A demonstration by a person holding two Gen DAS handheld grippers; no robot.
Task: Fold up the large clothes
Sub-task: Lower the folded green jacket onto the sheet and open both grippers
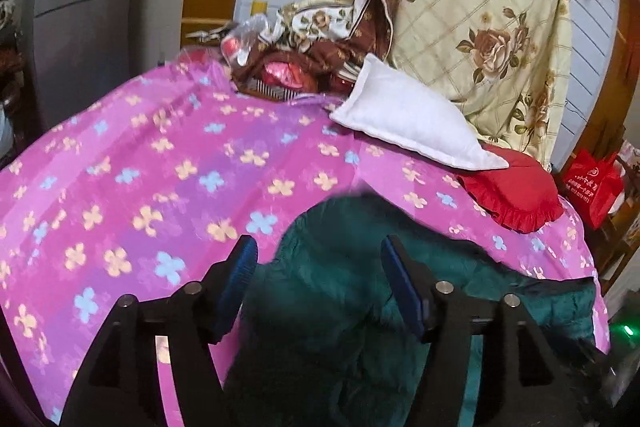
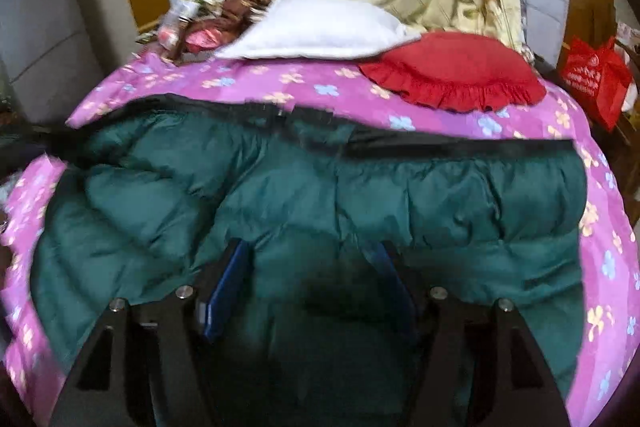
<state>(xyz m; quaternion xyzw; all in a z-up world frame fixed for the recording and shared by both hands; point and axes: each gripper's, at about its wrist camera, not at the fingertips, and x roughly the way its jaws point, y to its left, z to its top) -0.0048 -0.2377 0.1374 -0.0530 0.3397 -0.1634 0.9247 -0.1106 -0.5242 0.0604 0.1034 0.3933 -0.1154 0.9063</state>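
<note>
A dark green puffer jacket (image 2: 280, 195) lies spread on a bed with a pink flowered sheet (image 1: 140, 167). Its black zipper edge (image 2: 460, 147) runs along the far side. In the left wrist view the jacket (image 1: 340, 307) fills the lower middle. My left gripper (image 1: 318, 259) is open, its blue pads (image 1: 240, 275) spread wide around a raised bulge of the jacket. My right gripper (image 2: 312, 259) is also open, with jacket fabric bunched between its blue pads (image 2: 228, 291). Whether either pad touches the fabric is unclear.
A white pillow (image 1: 408, 119) and a red ruffled cushion (image 1: 508, 191) lie at the head of the bed. A floral quilt (image 1: 480, 7) is piled behind them, with brown bedding (image 1: 312, 55) beside it. A red bag (image 1: 592, 187) stands off the bed's right side.
</note>
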